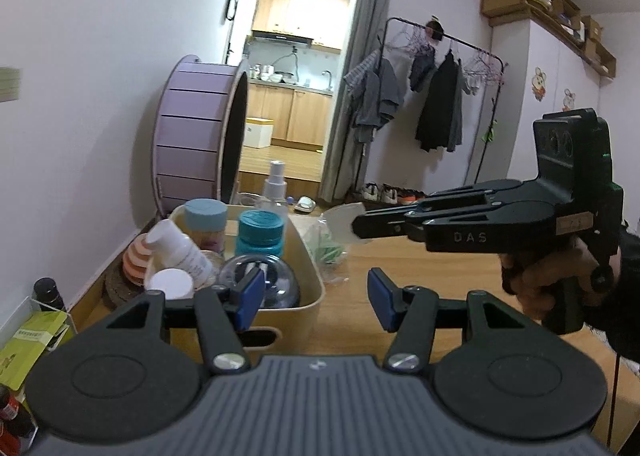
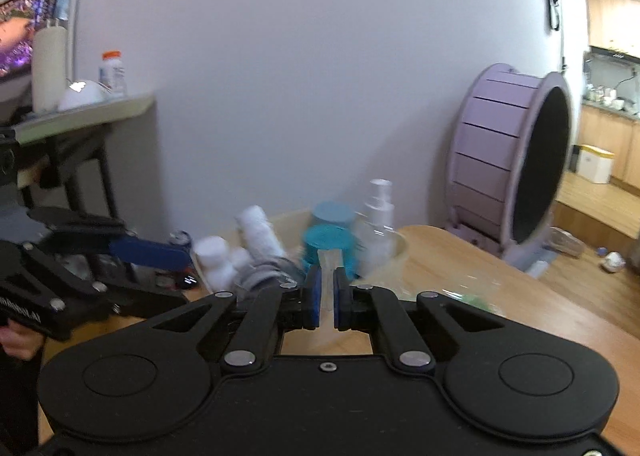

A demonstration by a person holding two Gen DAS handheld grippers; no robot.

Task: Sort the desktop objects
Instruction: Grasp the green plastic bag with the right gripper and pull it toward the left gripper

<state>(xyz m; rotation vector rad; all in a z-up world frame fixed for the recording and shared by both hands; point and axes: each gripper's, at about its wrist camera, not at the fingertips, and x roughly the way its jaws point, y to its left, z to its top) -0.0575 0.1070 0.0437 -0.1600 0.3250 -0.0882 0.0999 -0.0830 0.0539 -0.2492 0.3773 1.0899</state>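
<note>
Pale lilac walls closed in a small room, with a doorway to a lit kitchen (image 1: 296, 67) at the back and a clothes rack (image 1: 444, 95) hung with dark garments to its right. Against the wall stood a big purple wheel (image 1: 192, 127), just behind the far end of a wooden desk (image 1: 420, 268).

On the desk's left part sat a beige bin (image 1: 308, 276) already crowded with things: a teal-lidded jar (image 1: 260, 234), a jar with a pale blue lid (image 1: 205, 215), a white bottle (image 1: 180, 248) lying tilted, a white round lid (image 1: 170, 283) and a clear dome-shaped container (image 1: 262, 280). A clear spray bottle (image 1: 275, 185) stood upright at the bin's far side. Just beyond the bin's right corner lay a crumpled clear bag (image 1: 326, 248) with something green inside.

The left gripper (image 1: 316, 296) hovered above the bin's near right corner, its blue pads (image 1: 252, 292) spread wide with nothing between them.

The right gripper (image 1: 358, 221), gripped by a hand (image 1: 548, 280) in a dark sleeve, reached in from the right above the desk. Its jaws were pressed narrow on a small flat translucent piece (image 1: 340, 217), held in the air over the clear bag, near the bin's far right corner. In the right wrist view that piece (image 2: 327, 276) showed as a pale sliver between the pads (image 2: 314, 292), though the picture was blurred and what it was could not be told.
</note>
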